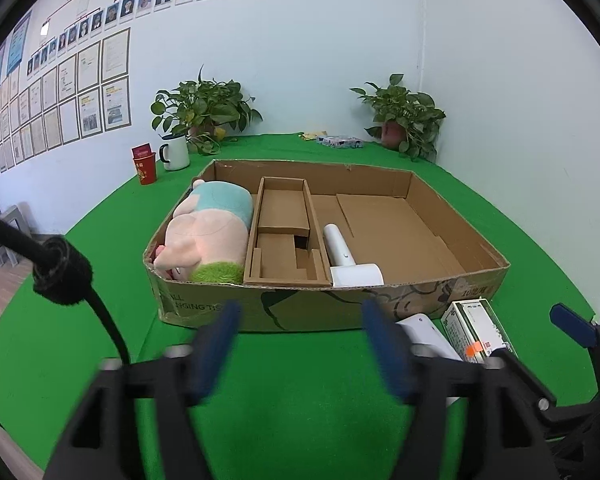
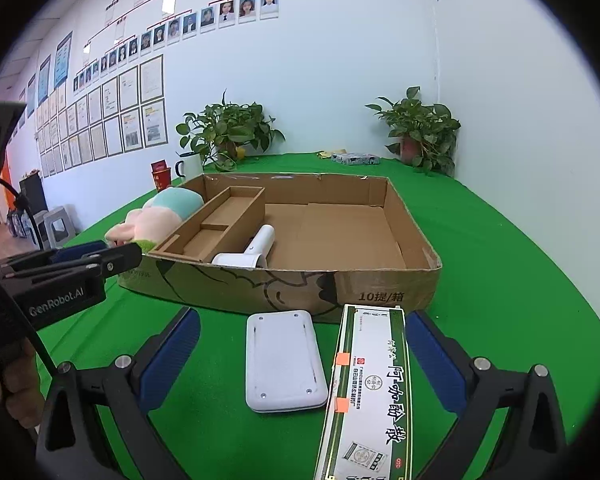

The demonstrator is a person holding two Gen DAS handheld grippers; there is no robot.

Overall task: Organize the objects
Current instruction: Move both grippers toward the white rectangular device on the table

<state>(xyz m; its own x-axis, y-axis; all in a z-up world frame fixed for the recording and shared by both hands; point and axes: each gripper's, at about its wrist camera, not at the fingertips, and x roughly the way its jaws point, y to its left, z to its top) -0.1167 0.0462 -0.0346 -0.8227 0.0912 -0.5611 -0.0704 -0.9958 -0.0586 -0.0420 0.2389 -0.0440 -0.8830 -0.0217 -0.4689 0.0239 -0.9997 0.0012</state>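
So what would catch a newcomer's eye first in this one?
Probably the shallow cardboard box on the green table, with a plush toy in its left section and a white hair dryer beside the inner divider. In front of the box, between the open right gripper, lie a white device and a green-and-white medicine box.

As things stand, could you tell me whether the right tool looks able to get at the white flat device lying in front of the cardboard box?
Probably yes: the right tool is open, and the white flat device lies on the green cloth between its fingers with nothing on top. The medicine box lies close beside it and may get nudged.
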